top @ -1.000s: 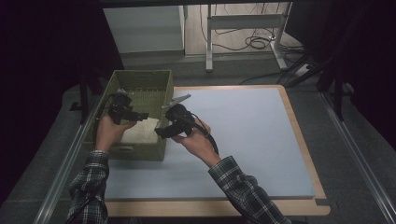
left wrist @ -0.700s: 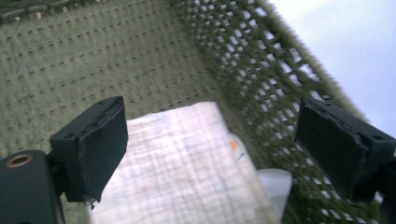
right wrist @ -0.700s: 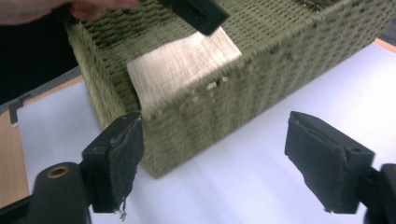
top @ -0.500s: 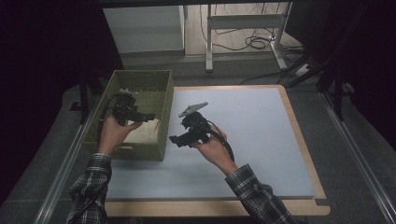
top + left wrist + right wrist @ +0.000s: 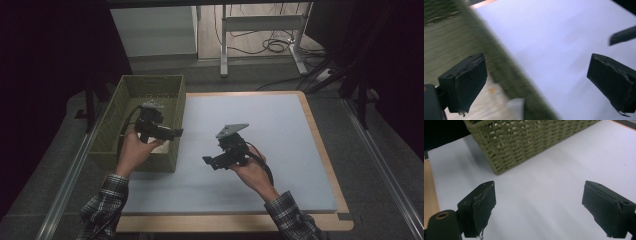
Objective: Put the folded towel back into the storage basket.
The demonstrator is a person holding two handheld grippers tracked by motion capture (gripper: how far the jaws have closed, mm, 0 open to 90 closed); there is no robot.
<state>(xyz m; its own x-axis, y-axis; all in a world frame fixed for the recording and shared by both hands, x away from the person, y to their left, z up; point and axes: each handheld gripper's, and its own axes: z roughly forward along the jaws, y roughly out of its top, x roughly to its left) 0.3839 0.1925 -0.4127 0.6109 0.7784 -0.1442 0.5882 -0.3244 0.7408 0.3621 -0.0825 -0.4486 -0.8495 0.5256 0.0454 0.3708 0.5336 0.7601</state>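
Green woven basket (image 5: 145,95) sits at the table's (image 5: 280,130) left edge, partly on the pale blue mat (image 5: 260,120). Left gripper (image 5: 167,134) hangs over the basket's near right corner, jaws wide apart with nothing between them, having just been opening. Right gripper (image 5: 212,161) is over the mat, right of the basket and apart from it, jaws also spread and empty, just been opening too. Its own view looks at the basket's corner (image 5: 499,157). Something pale lies inside the basket (image 5: 499,100), too blurred to tell what.
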